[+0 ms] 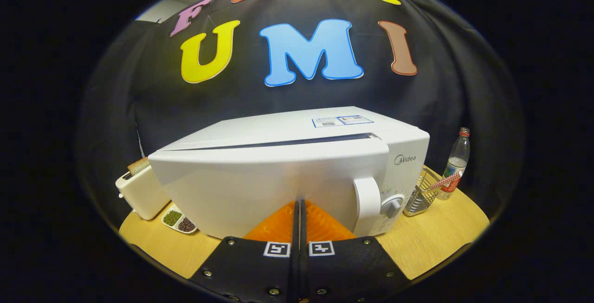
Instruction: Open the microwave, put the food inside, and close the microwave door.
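White boxy microwave (278, 173) stands mid-desk, door nearly shut: a thin dark gap runs along its top edge. Gripper (299, 208) fingers are pressed together, holding nothing, tips against the door front just left of the curved white handle (366, 203). Judgement: closing is almost done; whether food is inside cannot be told. "Midea" reads above the dial (392, 206). Outward: cream toaster (139, 191) with bread, small dish of beans (178, 222), wire rack (420, 196), clear bottle (457, 159) on wooden desk (427, 242).

Black cloth wall (111, 108) behind wooden table (436, 238).
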### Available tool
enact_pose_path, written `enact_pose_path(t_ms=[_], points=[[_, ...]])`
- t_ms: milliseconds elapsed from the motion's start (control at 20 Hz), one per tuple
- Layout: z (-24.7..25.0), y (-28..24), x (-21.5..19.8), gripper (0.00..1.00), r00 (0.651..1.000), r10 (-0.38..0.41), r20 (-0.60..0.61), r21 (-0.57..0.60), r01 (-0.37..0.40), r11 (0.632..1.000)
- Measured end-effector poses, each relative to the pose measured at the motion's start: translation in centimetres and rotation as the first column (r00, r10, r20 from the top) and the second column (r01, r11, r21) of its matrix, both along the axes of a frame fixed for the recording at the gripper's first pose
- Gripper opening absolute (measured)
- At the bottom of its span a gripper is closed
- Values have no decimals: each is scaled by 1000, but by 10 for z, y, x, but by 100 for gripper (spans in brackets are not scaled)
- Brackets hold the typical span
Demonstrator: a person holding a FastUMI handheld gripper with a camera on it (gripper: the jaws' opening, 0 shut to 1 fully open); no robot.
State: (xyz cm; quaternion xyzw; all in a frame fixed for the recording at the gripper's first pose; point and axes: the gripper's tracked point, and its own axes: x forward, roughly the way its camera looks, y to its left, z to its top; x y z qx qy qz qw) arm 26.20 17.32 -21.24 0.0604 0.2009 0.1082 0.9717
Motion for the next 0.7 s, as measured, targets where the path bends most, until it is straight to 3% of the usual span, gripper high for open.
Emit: enact_pose_path(t_ms=[400,700], points=[[1,0,4,0,1000,-5,23,-21,5,1000],[7,4,0,1,999,34,18,-33,-34,999]])
